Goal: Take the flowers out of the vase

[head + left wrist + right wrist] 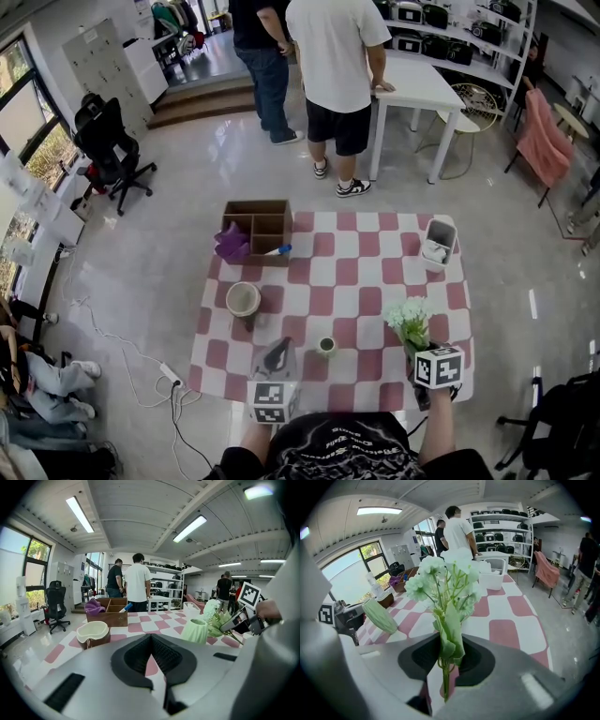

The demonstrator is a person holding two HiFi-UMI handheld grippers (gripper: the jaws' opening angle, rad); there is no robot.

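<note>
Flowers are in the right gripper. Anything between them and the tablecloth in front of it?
Nothing visible. The right gripper is shut on the flowers' stems, clear of the vase, which stands off to its left. The tablecloth ahead is bare up to the white basket.

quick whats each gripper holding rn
Left gripper: closed, nothing in it.
Right gripper: closed on the stems of the flowers.

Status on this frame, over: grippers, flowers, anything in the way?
Left gripper shut, empty. Right gripper shut on flowers by the stems. Flowers clear of vase. Nothing in the way.
</note>
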